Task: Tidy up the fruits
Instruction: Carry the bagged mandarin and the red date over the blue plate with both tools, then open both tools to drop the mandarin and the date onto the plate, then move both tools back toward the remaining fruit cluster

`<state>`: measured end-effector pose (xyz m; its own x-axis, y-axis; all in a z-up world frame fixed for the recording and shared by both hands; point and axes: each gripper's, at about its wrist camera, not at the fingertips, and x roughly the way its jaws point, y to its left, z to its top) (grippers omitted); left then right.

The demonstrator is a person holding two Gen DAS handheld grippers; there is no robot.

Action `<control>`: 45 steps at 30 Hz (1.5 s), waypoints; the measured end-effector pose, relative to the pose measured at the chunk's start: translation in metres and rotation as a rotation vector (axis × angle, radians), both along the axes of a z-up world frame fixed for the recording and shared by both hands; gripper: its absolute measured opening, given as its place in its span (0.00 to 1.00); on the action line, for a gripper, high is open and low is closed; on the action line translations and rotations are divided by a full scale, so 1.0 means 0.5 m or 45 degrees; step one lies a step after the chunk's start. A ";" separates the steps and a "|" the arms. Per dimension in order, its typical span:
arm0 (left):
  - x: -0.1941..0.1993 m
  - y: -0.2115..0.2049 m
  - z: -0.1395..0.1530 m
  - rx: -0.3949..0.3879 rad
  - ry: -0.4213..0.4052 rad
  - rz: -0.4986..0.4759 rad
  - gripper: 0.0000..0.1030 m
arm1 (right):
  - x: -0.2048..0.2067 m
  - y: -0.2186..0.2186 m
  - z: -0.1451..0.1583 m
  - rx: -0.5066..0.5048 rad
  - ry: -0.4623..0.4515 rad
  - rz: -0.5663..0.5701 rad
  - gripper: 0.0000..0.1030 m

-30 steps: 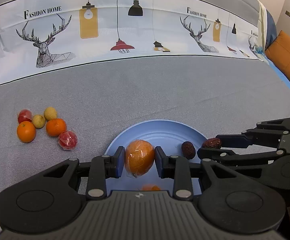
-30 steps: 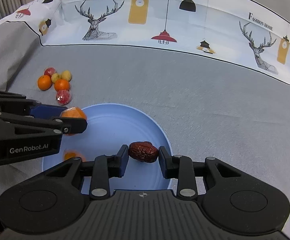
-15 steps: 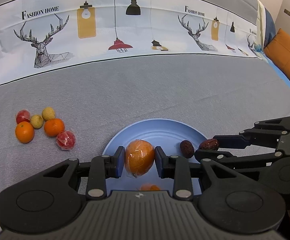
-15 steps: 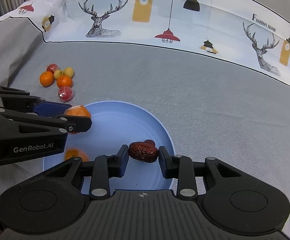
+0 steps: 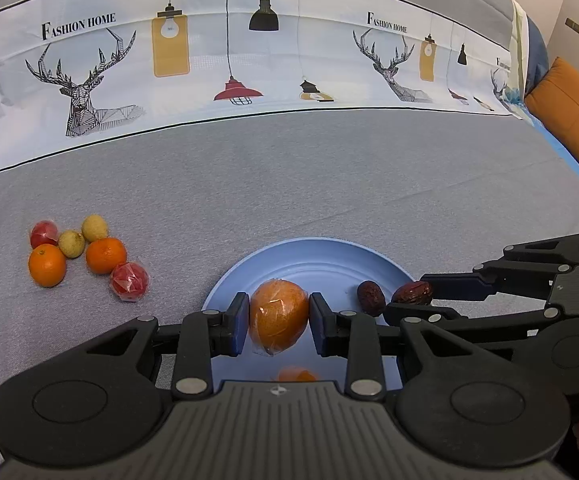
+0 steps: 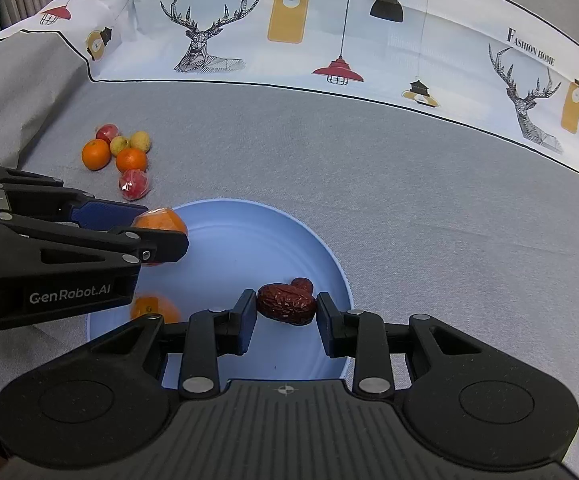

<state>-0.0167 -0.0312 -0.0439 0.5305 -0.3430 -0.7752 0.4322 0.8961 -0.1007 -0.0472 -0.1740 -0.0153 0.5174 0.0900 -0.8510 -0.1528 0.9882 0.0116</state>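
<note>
My left gripper is shut on a plastic-wrapped orange and holds it over the near part of the blue plate. My right gripper is shut on a red date over the plate's right side. A second date lies on the plate, just behind the held one. Another orange lies on the plate under the left gripper. A cluster of loose fruit lies to the left on the grey cloth.
The cluster holds two oranges, two small yellow fruits and two wrapped red fruits. A printed white cloth band runs along the back. An orange cushion is at far right.
Both grippers have stayed over the plate with their fruit held; the views have shifted only slightly.
</note>
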 end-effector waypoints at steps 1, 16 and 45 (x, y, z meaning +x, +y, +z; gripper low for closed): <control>0.000 -0.001 0.000 0.000 0.001 -0.001 0.34 | 0.000 0.000 0.000 0.000 0.000 0.000 0.33; 0.001 0.001 0.000 0.018 -0.006 0.021 0.56 | 0.002 -0.008 0.002 -0.059 -0.030 -0.084 0.54; 0.016 0.038 0.083 -0.038 -0.204 0.056 0.09 | 0.009 -0.046 0.045 -0.021 -0.185 -0.248 0.57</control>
